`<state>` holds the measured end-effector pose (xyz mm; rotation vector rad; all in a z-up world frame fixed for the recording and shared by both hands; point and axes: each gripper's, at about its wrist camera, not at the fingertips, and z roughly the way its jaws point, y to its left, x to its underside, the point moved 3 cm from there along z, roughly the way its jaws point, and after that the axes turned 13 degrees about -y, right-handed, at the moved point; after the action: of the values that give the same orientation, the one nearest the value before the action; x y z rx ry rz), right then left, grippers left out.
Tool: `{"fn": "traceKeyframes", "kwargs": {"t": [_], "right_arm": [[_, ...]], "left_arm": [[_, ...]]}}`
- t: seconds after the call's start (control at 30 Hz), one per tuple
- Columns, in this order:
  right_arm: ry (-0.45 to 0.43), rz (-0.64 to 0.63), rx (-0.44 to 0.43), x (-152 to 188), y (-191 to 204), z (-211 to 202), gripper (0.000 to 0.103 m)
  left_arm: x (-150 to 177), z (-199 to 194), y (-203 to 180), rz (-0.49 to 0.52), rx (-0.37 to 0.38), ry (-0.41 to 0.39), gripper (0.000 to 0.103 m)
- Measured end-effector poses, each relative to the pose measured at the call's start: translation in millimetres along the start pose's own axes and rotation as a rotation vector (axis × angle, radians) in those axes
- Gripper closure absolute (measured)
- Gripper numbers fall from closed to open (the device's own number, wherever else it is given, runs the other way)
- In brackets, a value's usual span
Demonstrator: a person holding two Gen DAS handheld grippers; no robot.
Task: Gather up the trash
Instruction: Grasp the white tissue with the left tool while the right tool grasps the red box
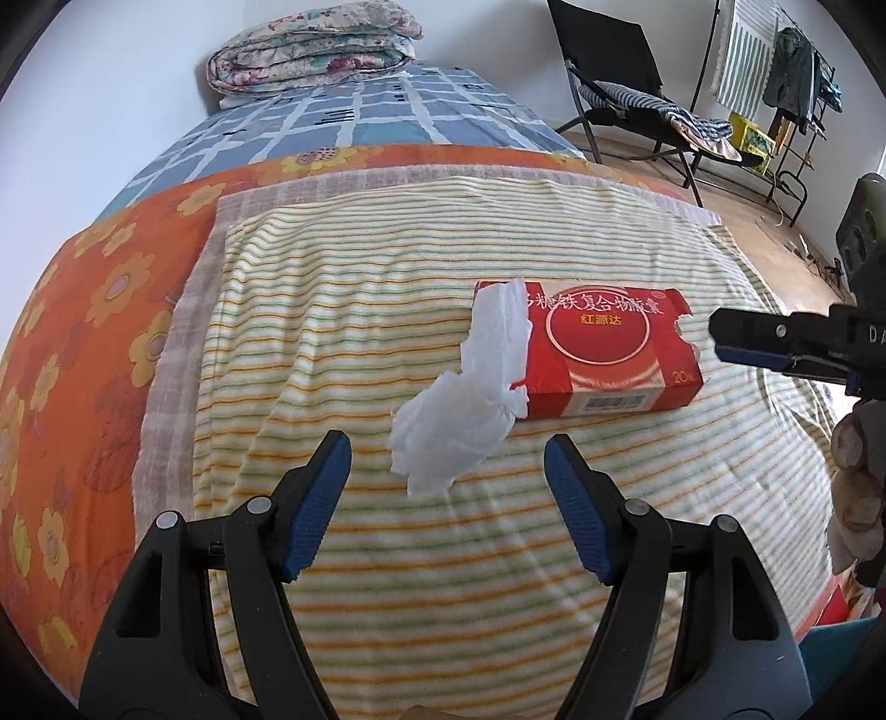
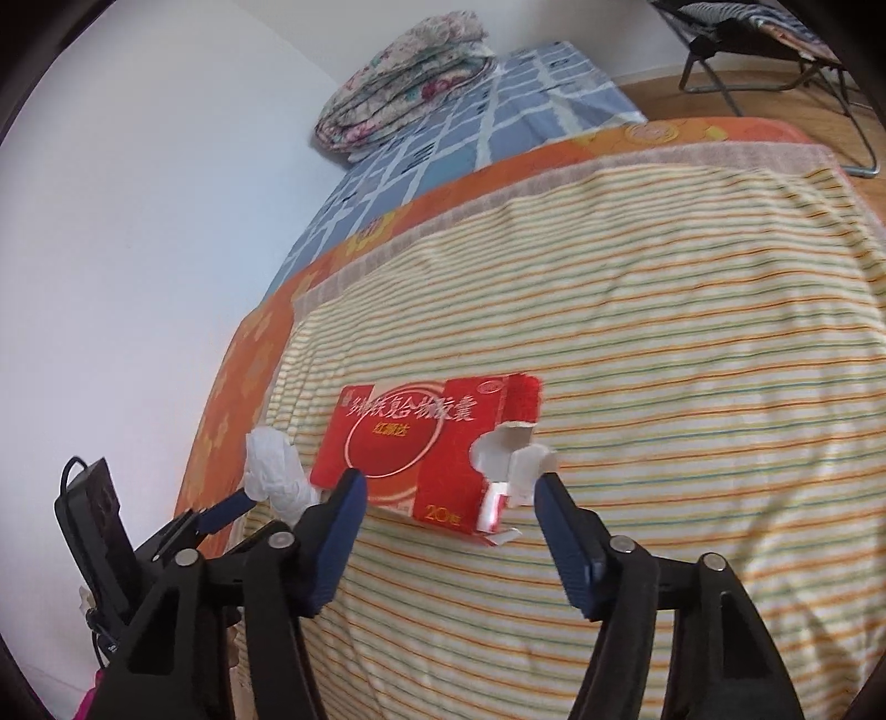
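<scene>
Right now the left gripper (image 1: 447,501) is wide open and holds nothing, with the crumpled white tissue (image 1: 462,399) just past its tips. The right gripper (image 2: 449,515) is wide open too (nothing in it), close to the torn end of the red box (image 2: 426,446). Tissue and box touch, both lying on the striped blanket (image 1: 387,266) on the bed.

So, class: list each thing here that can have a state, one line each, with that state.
Red box: lying flat on the striped blanket, end flap torn open.
Tissue: crumpled, partly draped over the box.
Left gripper: open, empty.
Right gripper: open, empty.
Quilt: folded.
</scene>
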<state>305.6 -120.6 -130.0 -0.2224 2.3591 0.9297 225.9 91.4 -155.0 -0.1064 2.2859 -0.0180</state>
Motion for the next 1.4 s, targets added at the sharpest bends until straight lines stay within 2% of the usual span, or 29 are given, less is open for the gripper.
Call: {"fn": "traceKeyframes", "kwargs": {"t": [0.07, 0.13, 0.17, 0.3, 0.37, 0.53, 0.57, 0.63, 0.7, 0.83, 0.93, 1.03, 1.1, 1.13, 1.17, 1.23, 1.3, 1.4], "right_arm": [[0.004, -0.012, -0.001, 1, 3, 6, 0.038], [0.006, -0.022, 0.002, 2, 5, 12, 0.038], [0.007, -0.027, 0.004, 3, 6, 14, 0.038], [0.018, -0.021, 0.0, 8, 6, 21, 0.039], [0.025, -0.013, -0.005, 10, 5, 24, 0.046], [0.018, 0.013, -0.024, 11, 5, 24, 0.05], [0.018, 0.015, -0.026, 11, 5, 24, 0.058], [0.025, 0.018, -0.031, 13, 5, 25, 0.07], [0.027, 0.015, -0.042, 14, 8, 24, 0.072], [0.013, -0.024, -0.038, 14, 18, 22, 0.095], [-0.008, -0.057, -0.037, 13, 27, 17, 0.103], [-0.034, -0.087, -0.032, 9, 34, 12, 0.103], [-0.029, -0.062, -0.026, 8, 31, 12, 0.101], [-0.024, -0.027, -0.025, 8, 26, 12, 0.093], [-0.017, 0.009, -0.035, 8, 20, 12, 0.07], [-0.002, 0.095, -0.062, 11, 8, 12, 0.043], [0.007, 0.142, -0.085, 13, -2, 15, 0.044], [0.012, 0.175, -0.118, 13, -7, 21, 0.053]], "left_arm": [[0, 3, 1, -0.011, 0.007, 0.001, 0.033], [1, 8, 2, -0.017, 0.012, 0.017, 0.049], [1, 10, 3, -0.018, 0.013, 0.021, 0.053], [4, 16, 3, -0.035, 0.032, 0.028, 0.063], [4, 19, 2, -0.035, 0.036, 0.028, 0.063], [6, 25, 1, -0.048, 0.041, 0.033, 0.07], [6, 26, 1, -0.051, 0.04, 0.037, 0.076], [6, 27, 1, -0.05, 0.04, 0.038, 0.078], [6, 27, 1, -0.047, 0.041, 0.038, 0.078], [6, 28, -2, -0.037, 0.032, 0.038, 0.081], [7, 28, -2, -0.035, 0.033, 0.038, 0.082], [7, 26, -3, -0.035, 0.035, 0.039, 0.082], [7, 26, -3, -0.04, 0.035, 0.038, 0.082], [7, 25, -3, -0.042, 0.035, 0.035, 0.083], [7, 25, -3, -0.043, 0.037, 0.034, 0.083], [8, 25, -2, -0.039, 0.042, 0.035, 0.082], [9, 26, -1, -0.04, 0.042, 0.038, 0.082], [10, 27, 0, -0.043, 0.044, 0.039, 0.082]]}}
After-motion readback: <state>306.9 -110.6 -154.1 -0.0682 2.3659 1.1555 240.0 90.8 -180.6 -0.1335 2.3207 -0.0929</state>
